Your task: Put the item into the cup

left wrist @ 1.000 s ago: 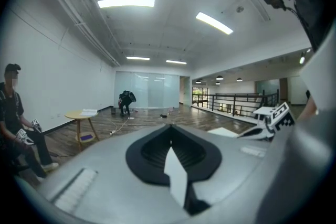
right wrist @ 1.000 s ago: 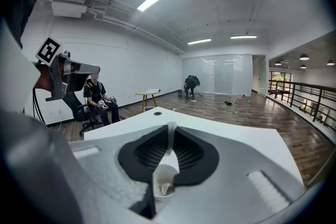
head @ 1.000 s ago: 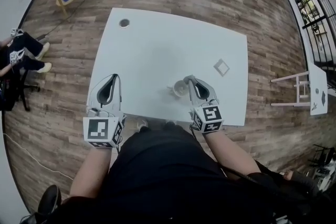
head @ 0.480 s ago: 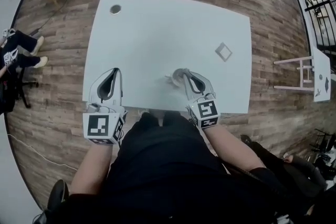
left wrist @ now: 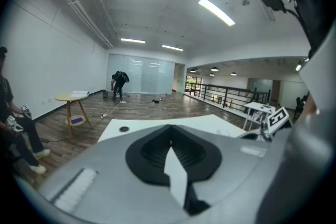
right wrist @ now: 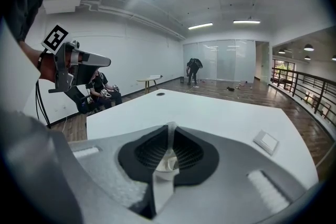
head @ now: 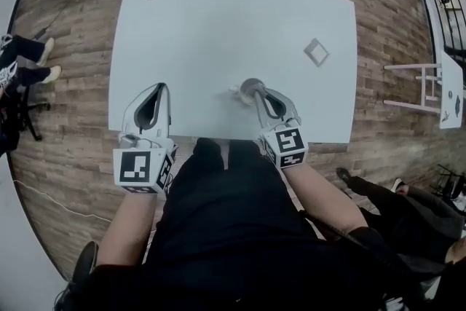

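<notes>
Pinching one cup [head: 248,87]: right hand-held gripper [head: 257,92]; left hand-held gripper [head: 161,87] closed, empty; one item [head: 315,52] apart.

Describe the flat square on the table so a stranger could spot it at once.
Start at the white table. Near its right edge, beyond the cup, lies the flat square. Unlike the round cup, it is flat, four-cornered and turned cornerwise.

We lowered both tools toward the desk [head: 218,18]: the left tool [head: 156,87] and the right tool [head: 258,89] each sank. The right tool's tip, earlier just past the cup [head: 248,88], ended level with its rim. The head view shifted, and the desk sat higher in frame.
</notes>
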`<state>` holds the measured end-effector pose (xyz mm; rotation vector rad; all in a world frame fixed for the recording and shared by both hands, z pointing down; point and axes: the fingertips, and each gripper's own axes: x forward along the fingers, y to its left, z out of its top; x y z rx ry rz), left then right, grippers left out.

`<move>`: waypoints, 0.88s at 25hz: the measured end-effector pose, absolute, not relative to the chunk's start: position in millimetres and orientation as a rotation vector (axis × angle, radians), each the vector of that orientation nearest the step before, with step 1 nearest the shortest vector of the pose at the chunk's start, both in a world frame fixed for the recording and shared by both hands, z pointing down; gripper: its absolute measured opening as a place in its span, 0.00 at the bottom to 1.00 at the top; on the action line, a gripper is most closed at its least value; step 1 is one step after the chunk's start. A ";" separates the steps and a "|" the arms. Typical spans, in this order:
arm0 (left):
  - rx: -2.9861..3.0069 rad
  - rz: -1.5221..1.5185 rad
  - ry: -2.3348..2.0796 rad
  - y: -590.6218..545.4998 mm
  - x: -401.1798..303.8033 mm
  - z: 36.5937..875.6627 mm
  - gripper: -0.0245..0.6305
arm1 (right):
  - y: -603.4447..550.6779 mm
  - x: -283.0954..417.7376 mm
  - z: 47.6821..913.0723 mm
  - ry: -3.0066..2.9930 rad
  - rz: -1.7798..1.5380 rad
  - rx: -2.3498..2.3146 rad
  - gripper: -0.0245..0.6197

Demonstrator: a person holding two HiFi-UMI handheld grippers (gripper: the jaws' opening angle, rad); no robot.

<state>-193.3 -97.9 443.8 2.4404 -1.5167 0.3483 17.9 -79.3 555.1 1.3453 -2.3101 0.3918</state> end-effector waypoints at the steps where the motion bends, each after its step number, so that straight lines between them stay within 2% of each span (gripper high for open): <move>1: 2.434 0.357 -1.508 -97.0 -192.4 446.1 0.05 | -79.5 18.9 557.4 -2.304 0.397 1.346 0.08; 5: 2.414 0.376 -1.488 -95.3 -192.5 454.1 0.05 | -81.2 19.4 563.5 -2.298 0.407 1.331 0.09; 9: 2.396 0.387 -1.492 -94.7 -197.6 460.0 0.05 | -81.7 16.9 566.7 -2.302 0.410 1.318 0.18; 22: 2.430 0.359 -1.499 -100.4 -193.7 452.5 0.05 | -83.6 22.3 559.2 -2.298 0.393 1.352 0.18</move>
